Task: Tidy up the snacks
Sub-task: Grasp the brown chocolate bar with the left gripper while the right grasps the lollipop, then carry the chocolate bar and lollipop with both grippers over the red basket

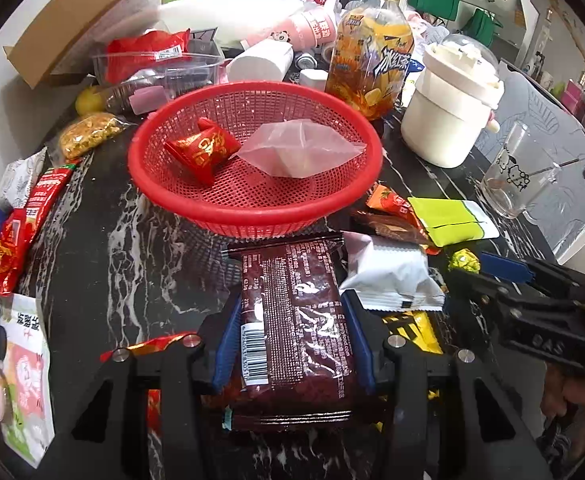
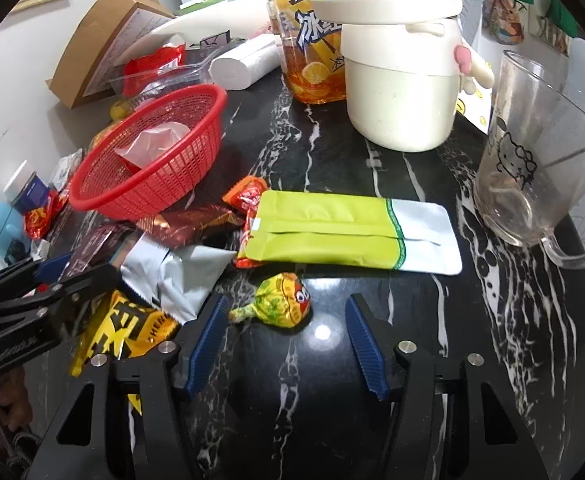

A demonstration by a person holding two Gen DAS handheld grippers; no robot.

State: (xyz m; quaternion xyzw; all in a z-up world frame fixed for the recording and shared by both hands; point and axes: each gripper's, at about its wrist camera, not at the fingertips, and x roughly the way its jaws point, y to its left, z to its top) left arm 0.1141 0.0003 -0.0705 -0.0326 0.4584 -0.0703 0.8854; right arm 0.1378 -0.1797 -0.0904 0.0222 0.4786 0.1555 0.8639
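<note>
The dark maroon foil snack packet (image 1: 292, 332) is clenched in the left gripper (image 1: 292, 344); it should be carried level over the red plastic mesh basket (image 1: 196, 216) rim near the desk's middle. The right gripper (image 2: 288, 344) hangs released.

Yellow packet (image 1: 420, 330) half hidden behind left gripper (image 1: 292, 344).

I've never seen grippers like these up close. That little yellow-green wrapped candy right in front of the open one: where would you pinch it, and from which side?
Probably across its round, bulging body, not the thin twisted tail at its left end. The yellow-green candy lies flat on the marble table, apart from the other packets, just ahead of the open right gripper. Coming straight forward and down, the fingers could close on its two sides.
</note>
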